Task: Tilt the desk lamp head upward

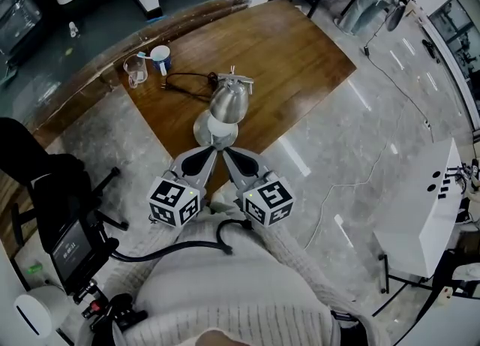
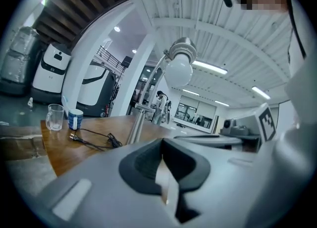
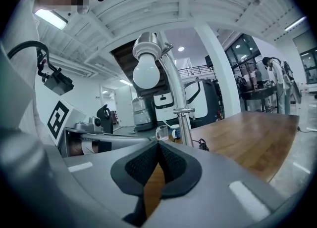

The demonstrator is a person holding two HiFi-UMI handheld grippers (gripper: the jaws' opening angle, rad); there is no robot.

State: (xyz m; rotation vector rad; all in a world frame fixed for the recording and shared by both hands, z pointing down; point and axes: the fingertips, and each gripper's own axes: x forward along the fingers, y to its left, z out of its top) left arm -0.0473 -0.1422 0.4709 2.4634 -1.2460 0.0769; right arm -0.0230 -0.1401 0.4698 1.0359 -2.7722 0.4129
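Observation:
The desk lamp [image 1: 228, 101] stands near the front edge of the brown wooden table [image 1: 292, 59]. It has a silver head over a white bulb [image 1: 221, 122] and an upright metal pole [image 2: 135, 127]. From below, the bulb [image 2: 178, 71] hangs from its silver socket on a curved arm; it shows again as the bulb [image 3: 146, 73] in the right gripper view. My left gripper [image 1: 212, 154] and right gripper [image 1: 227, 154] sit side by side just in front of the lamp, below its head. Both are shut with nothing between their pads, seen again at the left gripper [image 2: 161, 142] and the right gripper [image 3: 158, 145].
A glass mug [image 1: 136, 70] and a blue-and-white cup [image 1: 160, 58] stand at the table's far left corner. The lamp's black cord [image 1: 187, 82] lies coiled beside them. A black chair [image 1: 52, 187] is at my left, and a white desk [image 1: 420, 217] at my right.

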